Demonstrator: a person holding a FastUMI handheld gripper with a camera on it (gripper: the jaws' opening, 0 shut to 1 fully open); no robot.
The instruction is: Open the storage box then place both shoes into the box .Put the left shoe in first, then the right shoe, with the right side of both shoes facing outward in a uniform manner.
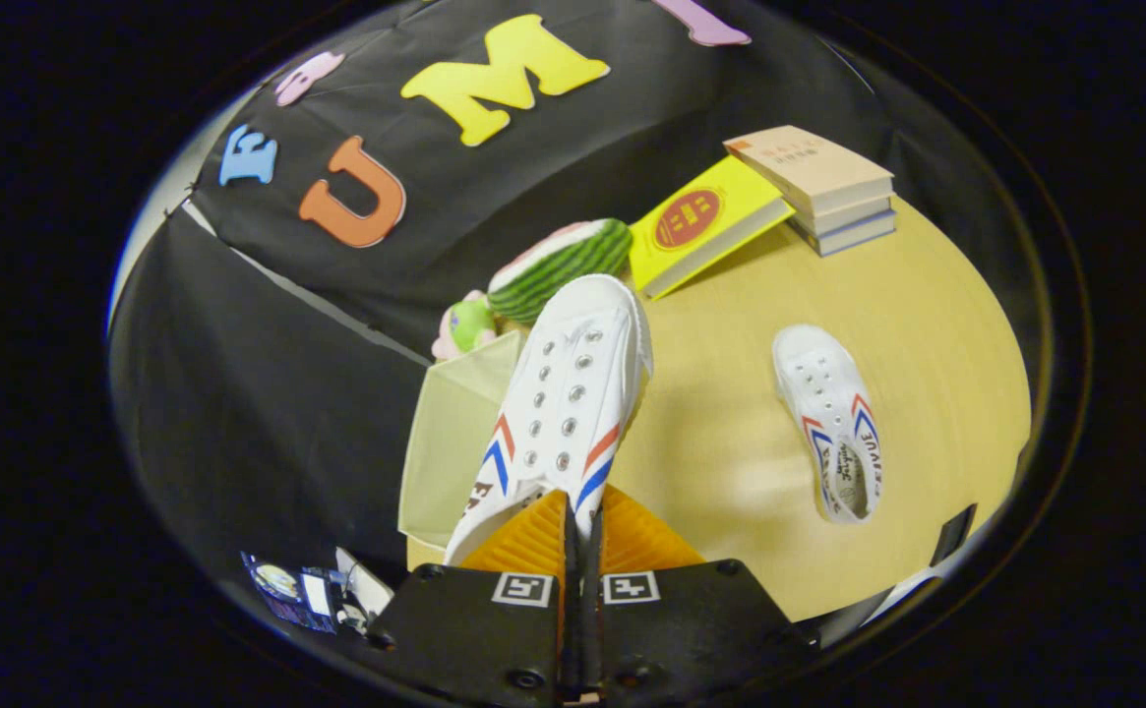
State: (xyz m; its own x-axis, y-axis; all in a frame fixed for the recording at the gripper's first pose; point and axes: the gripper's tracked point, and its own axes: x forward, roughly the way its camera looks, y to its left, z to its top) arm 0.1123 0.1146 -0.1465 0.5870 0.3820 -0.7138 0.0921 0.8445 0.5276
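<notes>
The gripper [580,531] has its two fingers drawn almost together, clamped on the heel edge of a white canvas sneaker [563,413] with red and blue chevron stripes on its sides. The sneaker is lifted off the round wooden table [730,462], its toe pointing away from the fingers and its row of metal eyelets facing the camera.

Under and beside the held sneaker, at the table's near-left edge, sits the storage box [450,442], a pale translucent container; whether its lid is fully open cannot be told.

The second white sneaker [833,423], with the same stripes, lies on the table well apart from the held one, toward the right edge, its opening turned toward the gripper and its toe pointing away.

Beyond the held sneaker's toe, at the far edge of the table, a plush watermelon slice [563,261] rests beside a small green and pink plush toy [464,329]. A yellow book [700,226] leans against a stack of books [818,187] at the far-right edge.
</notes>
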